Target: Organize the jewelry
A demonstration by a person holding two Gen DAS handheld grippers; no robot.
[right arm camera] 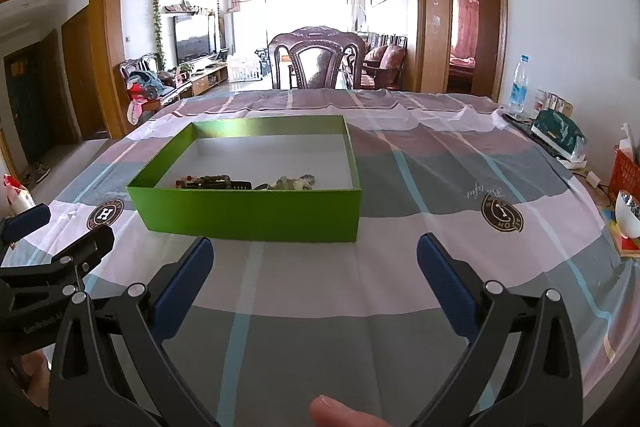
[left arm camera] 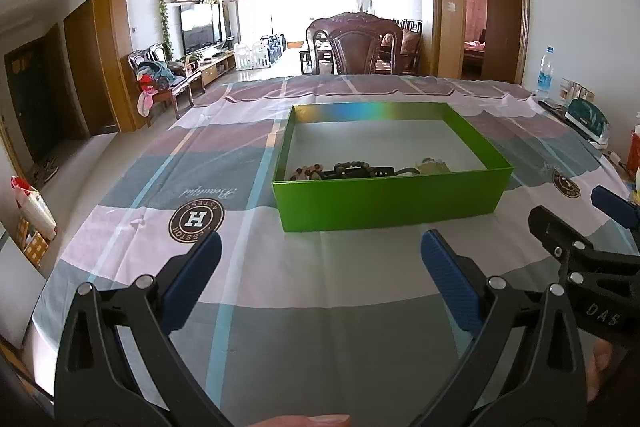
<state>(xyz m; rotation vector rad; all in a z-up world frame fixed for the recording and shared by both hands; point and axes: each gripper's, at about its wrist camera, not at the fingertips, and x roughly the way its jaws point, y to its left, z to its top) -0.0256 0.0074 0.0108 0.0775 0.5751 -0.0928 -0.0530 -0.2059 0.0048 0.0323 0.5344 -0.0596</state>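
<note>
Nearest us, our left gripper (left arm camera: 320, 267) and right gripper (right arm camera: 314, 271) hang wide and empty over the tablecloth (left arm camera: 280, 307). At twelve o'clock, the green box (left arm camera: 388, 203) holds bead bracelets (right arm camera: 204, 181): light, slippery, probably best pinched across the strand.

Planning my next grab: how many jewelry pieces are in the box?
3 visible along the green box's near wall: brown bead bracelet left, dark band middle, pale green piece right. The wall may hide more.
</note>
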